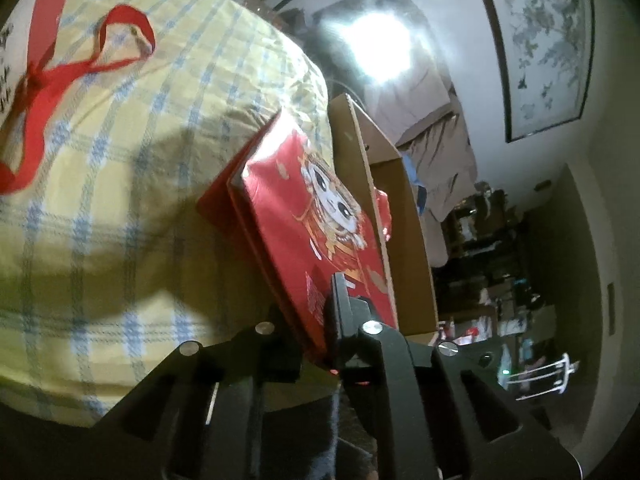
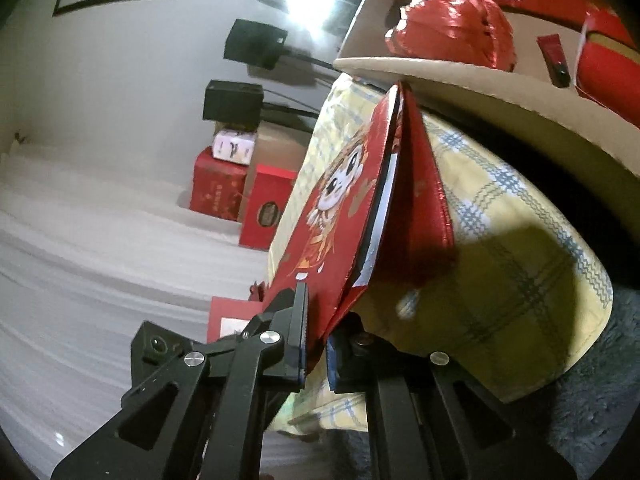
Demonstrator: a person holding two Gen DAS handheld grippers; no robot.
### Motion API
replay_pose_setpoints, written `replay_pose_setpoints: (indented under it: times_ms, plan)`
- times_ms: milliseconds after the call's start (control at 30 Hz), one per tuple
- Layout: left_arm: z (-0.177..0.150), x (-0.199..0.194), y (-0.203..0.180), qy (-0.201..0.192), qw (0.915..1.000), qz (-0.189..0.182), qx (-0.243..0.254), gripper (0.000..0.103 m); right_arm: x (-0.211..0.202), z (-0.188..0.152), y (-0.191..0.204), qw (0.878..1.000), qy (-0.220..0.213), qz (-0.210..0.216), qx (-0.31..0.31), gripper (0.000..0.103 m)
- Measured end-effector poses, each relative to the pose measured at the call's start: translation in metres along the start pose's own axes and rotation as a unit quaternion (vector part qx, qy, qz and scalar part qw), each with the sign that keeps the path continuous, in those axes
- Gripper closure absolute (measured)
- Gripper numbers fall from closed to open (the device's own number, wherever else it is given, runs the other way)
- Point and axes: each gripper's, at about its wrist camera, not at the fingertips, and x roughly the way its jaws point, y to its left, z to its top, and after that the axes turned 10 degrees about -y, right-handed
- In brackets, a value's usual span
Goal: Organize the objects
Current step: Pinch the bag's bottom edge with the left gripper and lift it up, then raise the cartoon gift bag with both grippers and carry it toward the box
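A flat red gift packet with a cartoon figure (image 1: 320, 216) is held on edge above the yellow plaid cloth (image 1: 120, 184). My left gripper (image 1: 316, 320) is shut on its near edge. In the right wrist view the same red packet (image 2: 340, 200) stands tilted, with a second red flap (image 2: 420, 208) spread behind it. My right gripper (image 2: 316, 328) is shut on its lower edge. The open cardboard box (image 1: 384, 208) sits right beside the packet; it shows in the right wrist view (image 2: 480, 84) holding a shiny red foil ball (image 2: 452, 24) and other red items.
A red ribbon (image 1: 52, 76) lies on the cloth at the far left. Red boxes (image 2: 240, 192) and black boxes (image 2: 236, 100) stand on the white floor by the wall. A grey rug (image 2: 592, 420) lies under the cloth's edge. Cluttered furniture fills the room behind (image 1: 480, 240).
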Motion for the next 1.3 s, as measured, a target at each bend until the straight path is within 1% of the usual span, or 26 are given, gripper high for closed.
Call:
replay_pose_setpoints:
  times_ms: [67, 167, 200, 267, 333, 400, 533, 567, 700, 767, 867, 967, 1033, 1133, 1300]
  plan:
    - [0.001, -0.003, 0.002, -0.004, 0.9999, 0.009, 0.006, 0.09, 0.003, -0.002, 0.004, 1.0, 0.01, -0.001, -0.013, 0.098]
    - [0.001, -0.003, 0.005, -0.001, 0.9997, 0.018, 0.017, 0.088, 0.006, -0.004, 0.012, 0.998, 0.017, -0.016, -0.05, 0.098]
    - [0.0, -0.003, 0.003, 0.0, 0.9994, 0.024, 0.026, 0.087, 0.007, -0.006, 0.017, 0.997, 0.017, -0.027, -0.07, 0.098]
    - [-0.005, -0.006, -0.005, -0.009, 0.9967, 0.045, 0.067, 0.087, 0.01, -0.008, 0.025, 0.994, 0.013, -0.042, -0.102, 0.098]
    - [-0.012, -0.012, -0.021, -0.028, 0.9888, 0.074, 0.127, 0.088, 0.012, -0.011, 0.032, 0.99, 0.011, -0.051, -0.133, 0.098]
    - [-0.019, -0.016, -0.033, -0.041, 0.9811, 0.09, 0.167, 0.089, 0.012, -0.015, 0.041, 0.985, 0.007, -0.06, -0.164, 0.098]
    - [-0.032, -0.028, -0.058, -0.072, 0.962, 0.107, 0.241, 0.091, 0.005, -0.02, 0.053, 0.974, -0.003, -0.065, -0.215, 0.097]
    - [-0.035, -0.032, -0.063, -0.079, 0.9591, 0.106, 0.251, 0.092, 0.005, -0.02, 0.057, 0.971, -0.006, -0.065, -0.228, 0.097]
    - [-0.038, -0.046, -0.072, -0.098, 0.9526, 0.092, 0.273, 0.092, 0.003, -0.022, 0.072, 0.959, -0.017, -0.061, -0.276, 0.097]
    - [-0.039, -0.05, -0.074, -0.103, 0.9503, 0.085, 0.281, 0.093, 0.001, -0.023, 0.076, 0.954, -0.022, -0.059, -0.291, 0.097]
    - [-0.04, -0.051, -0.082, -0.104, 0.9445, 0.08, 0.301, 0.094, -0.001, -0.024, 0.081, 0.946, -0.026, -0.06, -0.317, 0.097]
    - [-0.044, -0.053, -0.093, -0.113, 0.9341, 0.081, 0.329, 0.095, -0.003, -0.022, 0.086, 0.941, -0.026, -0.056, -0.334, 0.097]
    - [-0.042, -0.052, -0.101, -0.119, 0.9287, 0.081, 0.342, 0.095, -0.006, -0.022, 0.089, 0.937, -0.027, -0.051, -0.344, 0.097]
    - [-0.042, -0.056, -0.104, -0.132, 0.9252, 0.08, 0.347, 0.095, -0.006, -0.023, 0.096, 0.928, -0.027, -0.045, -0.369, 0.097]
    - [-0.036, -0.063, -0.107, -0.158, 0.9153, 0.092, 0.359, 0.095, 0.001, -0.026, 0.108, 0.909, -0.016, -0.028, -0.415, 0.097]
